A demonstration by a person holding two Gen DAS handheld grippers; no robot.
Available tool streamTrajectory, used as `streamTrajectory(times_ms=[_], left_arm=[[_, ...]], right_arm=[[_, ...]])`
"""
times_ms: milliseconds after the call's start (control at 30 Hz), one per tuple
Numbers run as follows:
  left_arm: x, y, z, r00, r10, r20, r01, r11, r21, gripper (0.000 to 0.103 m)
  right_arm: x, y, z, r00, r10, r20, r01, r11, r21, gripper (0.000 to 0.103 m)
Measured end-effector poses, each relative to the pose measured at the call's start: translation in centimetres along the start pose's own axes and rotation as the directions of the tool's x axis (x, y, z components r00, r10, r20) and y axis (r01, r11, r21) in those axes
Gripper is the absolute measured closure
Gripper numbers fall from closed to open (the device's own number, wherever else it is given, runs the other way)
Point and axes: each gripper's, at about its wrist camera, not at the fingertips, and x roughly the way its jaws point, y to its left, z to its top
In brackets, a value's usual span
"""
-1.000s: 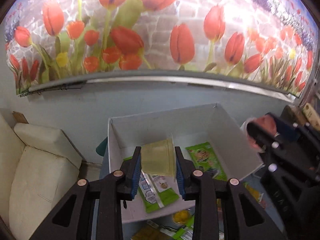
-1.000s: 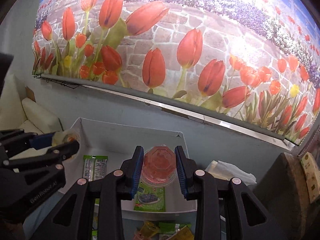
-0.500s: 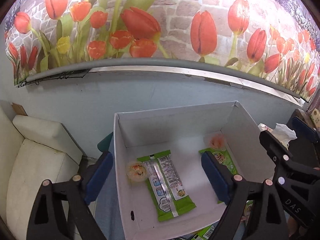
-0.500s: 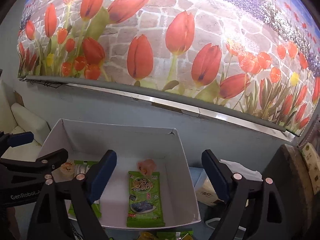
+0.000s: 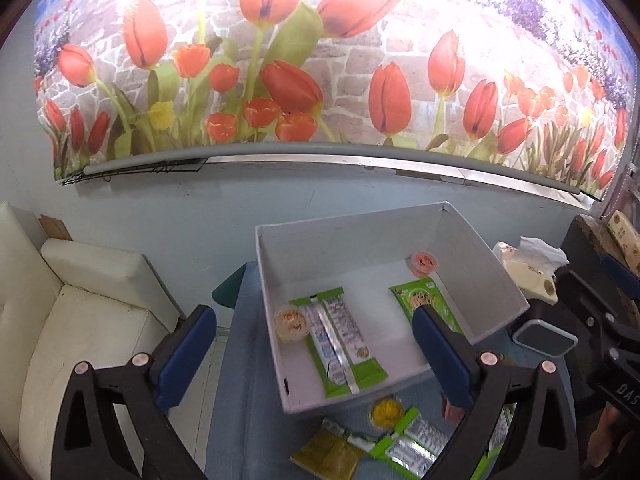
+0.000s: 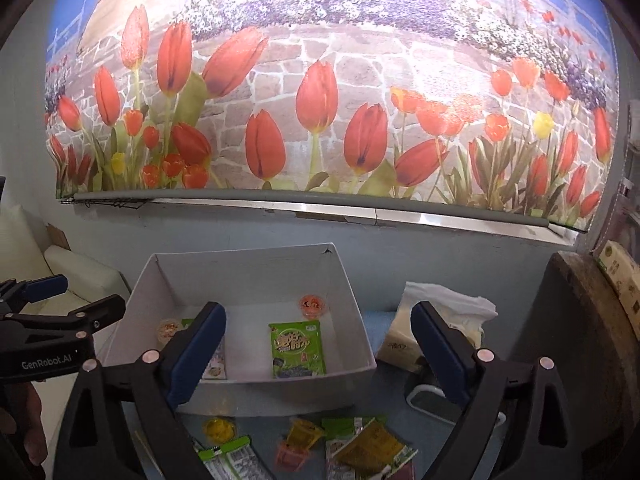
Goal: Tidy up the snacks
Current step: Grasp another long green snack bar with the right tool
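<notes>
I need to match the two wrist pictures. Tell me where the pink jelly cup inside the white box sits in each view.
Left wrist: pink jelly cup right of centre, in the white box's far right corner.
Right wrist: cup near centre, at the box's back wall.
Shared landmark: green seaweed packet just in front of it.
</notes>
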Motion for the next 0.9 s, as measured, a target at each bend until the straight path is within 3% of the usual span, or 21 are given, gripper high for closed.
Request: streamTrajectory(times_ms=[233,367,467,533,667,767,900], left_arm=[[-4.8,-0.3,-6.9,1.0,-0.01,0.013,0.01,0.999,0.036,0.001],[-5.5,0.1,-11.5,1.0,-0.024,-0.017,0.025,1.0,0.02,0.001],[-4.6,0.4,-14.7,0.998,-0.016,-0.064,0.016,1.0,0.0,0.001],[-3.8,0.2,-16.4,0.996,-0.013,-0.088,0.015,1.0,0.023,0.001],[-2.4,-0.2,-18.8,0.99,0.007,-0.142,-0.002,0.999,0.039,0.001],[-2.4,0.0,-19.5,0.987,-0.006,-0.16,0.01,1.0,0.02,0.001],[-2.8,0.6,-20.1,0.986,-0.025,-0.164,0.024,1.0,-0.011,0.001]], right_arm=[[-6.8,-1.1,-8.1,0.993,0.114,-0.021,-0.114,0.993,-0.018,0.006],[-7.7,-0.9,-13.1,0.982,0.164,-0.092,-0.17,0.984,-0.059,0.006],[-6.5,-0.5,-16.2,0.964,0.202,-0.175,-0.216,0.974,-0.064,0.006],[-4.8,0.1,-18.0,0.939,0.253,-0.233,-0.273,0.96,-0.059,0.007],[-1.2,2.1,-19.8,0.921,0.228,-0.316,-0.282,0.95,-0.136,0.036],[1.3,3.2,-20.0,0.904,0.226,-0.363,-0.3,0.94,-0.162,0.037],[3.3,4.1,-19.5,0.9,0.228,-0.371,-0.309,0.935,-0.176,0.037]])
